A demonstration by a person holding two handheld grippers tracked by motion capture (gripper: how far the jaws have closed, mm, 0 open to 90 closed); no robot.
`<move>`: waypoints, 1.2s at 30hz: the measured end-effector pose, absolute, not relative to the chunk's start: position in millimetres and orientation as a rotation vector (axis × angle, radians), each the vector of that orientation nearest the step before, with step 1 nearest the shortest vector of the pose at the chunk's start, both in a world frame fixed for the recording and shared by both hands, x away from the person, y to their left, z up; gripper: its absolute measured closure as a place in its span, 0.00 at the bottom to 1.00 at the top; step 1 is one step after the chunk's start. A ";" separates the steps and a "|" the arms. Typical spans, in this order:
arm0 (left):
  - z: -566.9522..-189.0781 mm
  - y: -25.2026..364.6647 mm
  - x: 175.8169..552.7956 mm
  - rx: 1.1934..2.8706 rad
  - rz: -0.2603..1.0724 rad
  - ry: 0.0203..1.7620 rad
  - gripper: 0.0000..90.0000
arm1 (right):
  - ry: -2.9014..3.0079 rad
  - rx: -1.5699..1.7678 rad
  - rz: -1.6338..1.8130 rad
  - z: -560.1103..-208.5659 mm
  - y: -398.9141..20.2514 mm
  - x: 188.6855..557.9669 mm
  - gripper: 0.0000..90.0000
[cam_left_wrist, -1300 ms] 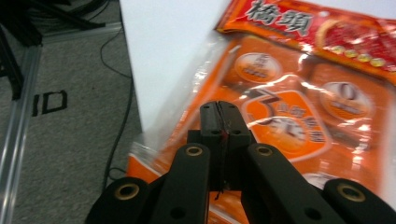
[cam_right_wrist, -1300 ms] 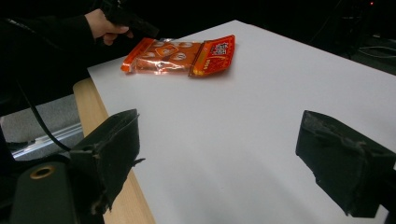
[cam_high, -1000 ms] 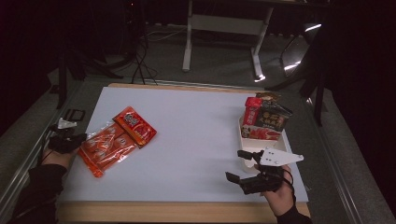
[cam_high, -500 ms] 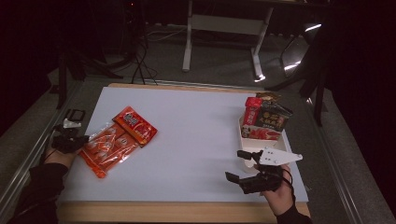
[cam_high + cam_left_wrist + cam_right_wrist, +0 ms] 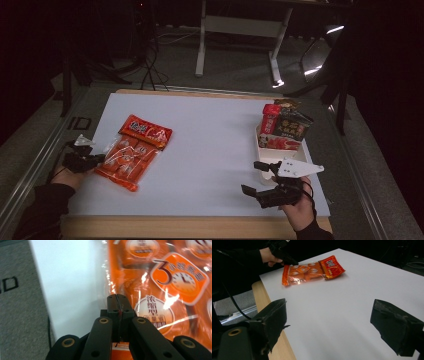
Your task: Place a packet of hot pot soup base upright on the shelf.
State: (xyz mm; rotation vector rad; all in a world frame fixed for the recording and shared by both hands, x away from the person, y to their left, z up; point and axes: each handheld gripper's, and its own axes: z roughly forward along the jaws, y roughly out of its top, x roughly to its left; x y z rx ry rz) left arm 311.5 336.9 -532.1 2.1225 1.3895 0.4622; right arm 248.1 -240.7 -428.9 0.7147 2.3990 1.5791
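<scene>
An orange snack pack (image 5: pixel 127 161) lies at the left of the white table sheet (image 5: pixel 210 145), and a red pack (image 5: pixel 146 132) overlaps its far end. My left gripper (image 5: pixel 101 159) is at the orange pack's left edge. In the left gripper view the jaws (image 5: pixel 117 298) are pressed together with a thin red sliver of the orange pack (image 5: pixel 160 290) pinched between them. My right gripper (image 5: pixel 254 176) hovers near the front right of the sheet. Its jaws (image 5: pixel 329 311) stand wide apart with nothing between them. From there the orange pack (image 5: pixel 304 272) and red pack (image 5: pixel 333 265) lie far across the sheet.
A white tray (image 5: pixel 267 165) at the right holds several upright snack packs (image 5: pixel 285 127), just beyond my right gripper. The wooden table edge (image 5: pixel 200 226) runs along the front. Grey carpet (image 5: pixel 20 315) borders the sheet on the left. Desk legs (image 5: pixel 202 45) stand behind the table.
My left gripper has shifted right, and the orange pack has slid a little right with it. The right gripper has stayed where it was.
</scene>
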 end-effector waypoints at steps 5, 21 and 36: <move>-531.8 328.2 308.8 2.137 0.415 1.358 1.00 | 2.399 0.713 1.576 -428.8 -240.7 247.5 0.15; -530.3 294.4 300.4 2.192 0.292 1.251 1.00 | 2.402 0.711 1.577 -428.6 -239.8 246.9 0.15; -529.8 298.3 347.6 2.073 0.414 1.393 1.00 | 2.389 0.698 1.552 -430.4 -240.8 248.0 0.15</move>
